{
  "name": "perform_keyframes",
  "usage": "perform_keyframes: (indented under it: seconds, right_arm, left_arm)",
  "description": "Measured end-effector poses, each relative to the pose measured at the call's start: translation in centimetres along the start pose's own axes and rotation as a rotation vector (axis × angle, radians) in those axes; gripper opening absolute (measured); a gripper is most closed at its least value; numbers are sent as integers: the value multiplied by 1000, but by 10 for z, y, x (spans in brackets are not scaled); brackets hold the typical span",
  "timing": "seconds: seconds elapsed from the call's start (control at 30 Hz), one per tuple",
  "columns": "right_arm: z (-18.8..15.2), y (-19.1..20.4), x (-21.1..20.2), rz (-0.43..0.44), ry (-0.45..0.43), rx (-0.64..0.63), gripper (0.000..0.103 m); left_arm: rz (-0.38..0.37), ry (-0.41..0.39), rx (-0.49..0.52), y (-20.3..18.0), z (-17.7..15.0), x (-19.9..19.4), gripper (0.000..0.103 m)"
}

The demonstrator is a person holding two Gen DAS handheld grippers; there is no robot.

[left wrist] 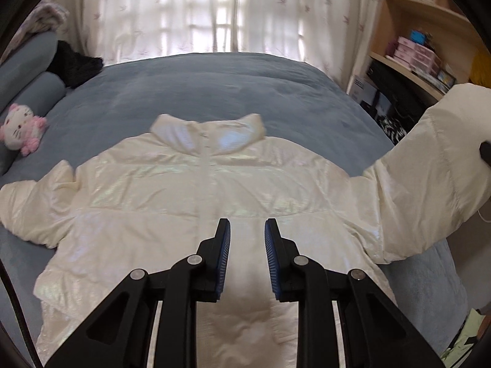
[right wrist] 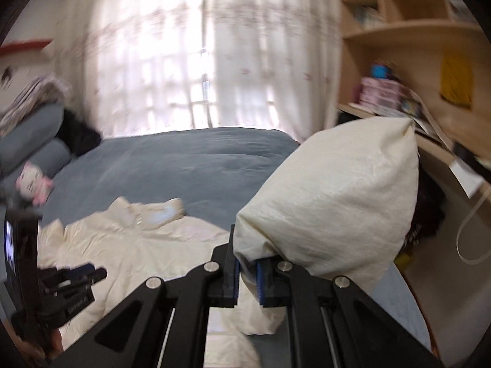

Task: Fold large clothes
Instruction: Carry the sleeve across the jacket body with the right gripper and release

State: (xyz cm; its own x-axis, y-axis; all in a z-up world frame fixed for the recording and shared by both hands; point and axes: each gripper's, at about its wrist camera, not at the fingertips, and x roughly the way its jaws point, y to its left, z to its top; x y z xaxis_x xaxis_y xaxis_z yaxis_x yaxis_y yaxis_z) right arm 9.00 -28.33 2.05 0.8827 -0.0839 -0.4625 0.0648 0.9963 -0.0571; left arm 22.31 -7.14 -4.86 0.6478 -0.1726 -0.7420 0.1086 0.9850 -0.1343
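The right gripper (right wrist: 247,276) pinches the white jacket's (left wrist: 196,202) sleeve (right wrist: 334,205) up high; the left gripper (left wrist: 247,239) holds nothing, jaws a little apart

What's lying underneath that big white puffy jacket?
The white jacket lies spread on a blue-grey bed cover, which shows all around it. Whatever is directly beneath the jacket is covered.

Glossy pearly jacket (left wrist: 196,202), matt plush blanket (left wrist: 214,92)
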Motion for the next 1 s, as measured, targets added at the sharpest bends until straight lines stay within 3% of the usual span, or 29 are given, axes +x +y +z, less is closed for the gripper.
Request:
perform_keyframes:
  seconds: [0.43, 0.7, 0.8, 0.93, 1.0]
  right_arm:
    - [-35, 107, 28, 99, 57, -174, 8]
    - [-91, 165, 85, 179, 223, -230, 9]
    - [-115, 181, 107, 242, 323, -219, 17]
    - [-139, 192, 113, 285, 390, -214, 48]
    - [-144, 191, 108, 306, 390, -211, 49]
  left_arm:
    - [42, 27, -79, 66, -18, -1, 21]
    - [18, 101, -155, 107, -42, 23, 22]
    - [-30, 127, -175, 116, -48, 30, 26]
    - [-118, 152, -216, 126, -52, 35, 45]
    - [-161, 151, -238, 129, -52, 35, 48]
